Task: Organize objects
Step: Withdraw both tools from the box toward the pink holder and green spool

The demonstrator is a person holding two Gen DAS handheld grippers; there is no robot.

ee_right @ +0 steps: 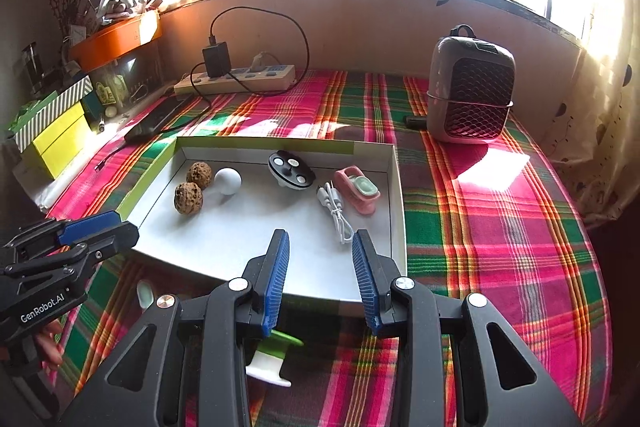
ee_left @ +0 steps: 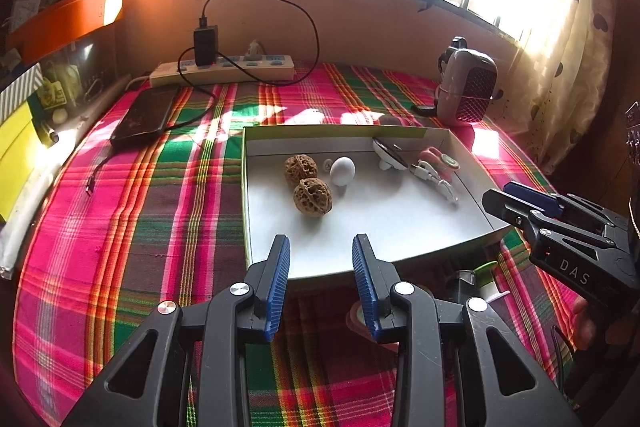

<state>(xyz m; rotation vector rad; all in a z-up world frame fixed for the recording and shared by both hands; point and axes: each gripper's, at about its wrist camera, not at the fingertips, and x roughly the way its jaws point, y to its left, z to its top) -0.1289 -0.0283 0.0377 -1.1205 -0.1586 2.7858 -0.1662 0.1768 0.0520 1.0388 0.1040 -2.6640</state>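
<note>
Both claws (ee_left: pixel 320 287) (ee_right: pixel 322 285) agape, empty; green-white spool (ee_right: pixel 274 357) plain only from right wrist.

I saw a plaid cloth (ee_right: pixel 480 227) covering the surface. Directly on it lay a shallow white tray (ee_right: pixel 396 195), a power strip (ee_right: pixel 240 83) against the far wall, a dark flat device (ee_left: pixel 144 115) at left, a grey fan heater (ee_right: pixel 470 87), and a green-and-white spool (ee_right: pixel 272 355) near me.
</note>
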